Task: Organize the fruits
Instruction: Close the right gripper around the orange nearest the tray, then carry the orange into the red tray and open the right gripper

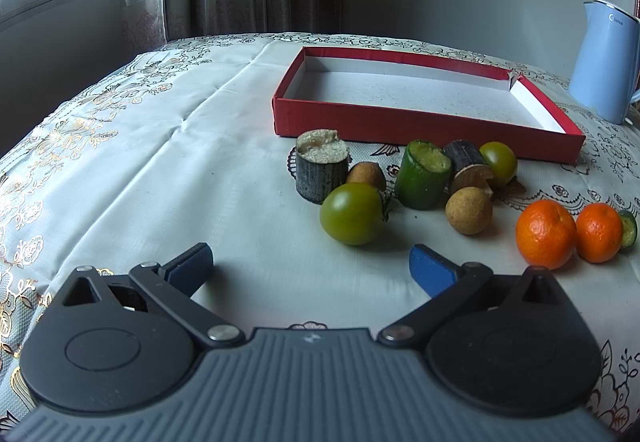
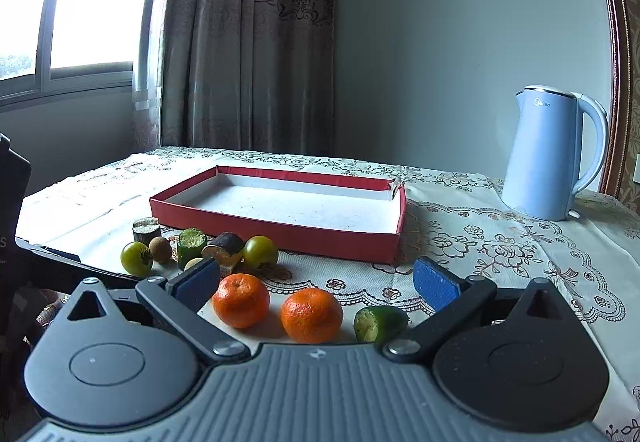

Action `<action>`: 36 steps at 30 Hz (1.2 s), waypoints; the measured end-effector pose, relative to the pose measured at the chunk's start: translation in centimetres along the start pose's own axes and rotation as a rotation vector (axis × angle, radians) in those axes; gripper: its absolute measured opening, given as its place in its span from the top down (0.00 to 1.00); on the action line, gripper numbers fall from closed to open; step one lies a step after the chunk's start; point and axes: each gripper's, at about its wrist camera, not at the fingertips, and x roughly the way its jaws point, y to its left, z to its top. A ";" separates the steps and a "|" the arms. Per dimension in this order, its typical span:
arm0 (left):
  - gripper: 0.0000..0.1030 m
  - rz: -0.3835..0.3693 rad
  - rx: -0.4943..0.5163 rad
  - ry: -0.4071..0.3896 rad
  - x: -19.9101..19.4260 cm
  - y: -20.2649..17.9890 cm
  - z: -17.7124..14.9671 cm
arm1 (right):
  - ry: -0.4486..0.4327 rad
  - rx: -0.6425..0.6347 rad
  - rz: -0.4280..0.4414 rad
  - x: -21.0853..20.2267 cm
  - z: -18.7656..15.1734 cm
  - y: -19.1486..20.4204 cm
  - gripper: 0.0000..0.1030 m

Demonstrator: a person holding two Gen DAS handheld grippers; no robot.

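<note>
Both grippers, left gripper [image 1: 311, 268] and right gripper [image 2: 316, 280], are wide open and hold nothing. The nearest mandarin [image 2: 241, 300] lies on the surface before the red box [image 2: 276, 232]; it seems light, soft-skinned, and rolls easily, so grip gently across its middle.

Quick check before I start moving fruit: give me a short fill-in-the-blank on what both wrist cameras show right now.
1. The red box holds ____ fruit.
2. The number of oranges on the tablecloth is ____.
3. Both the left gripper and right gripper are ____.
4. The blue kettle stands to the ____ of the box.

Missing words: no; two; open; right
</note>
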 end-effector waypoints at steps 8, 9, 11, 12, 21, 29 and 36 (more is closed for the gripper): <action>0.00 0.000 0.000 0.000 0.0 0.0 0.0 | 0.009 -0.017 0.003 0.4 -0.2 0.3 0.00; 0.00 0.000 0.000 0.000 0.0 0.0 0.0 | 0.012 -0.019 0.000 0.5 -0.2 0.4 0.00; 0.00 0.000 0.000 0.000 0.0 0.0 0.0 | 0.016 -0.018 0.007 0.5 -0.2 0.3 0.00; 0.00 0.000 0.000 0.000 0.0 0.0 0.0 | 0.016 -0.016 0.008 0.5 -0.1 0.3 0.00; 0.00 -0.001 -0.001 0.000 0.0 0.0 0.0 | 0.078 0.012 0.024 1.7 -0.3 0.0 0.54; 0.00 -0.001 -0.001 0.000 0.0 0.1 0.0 | 0.158 -0.022 0.004 3.4 -0.3 0.4 0.57; 0.00 -0.001 -0.001 0.000 0.0 0.1 0.0 | 0.229 0.004 0.033 5.3 -0.9 0.2 0.57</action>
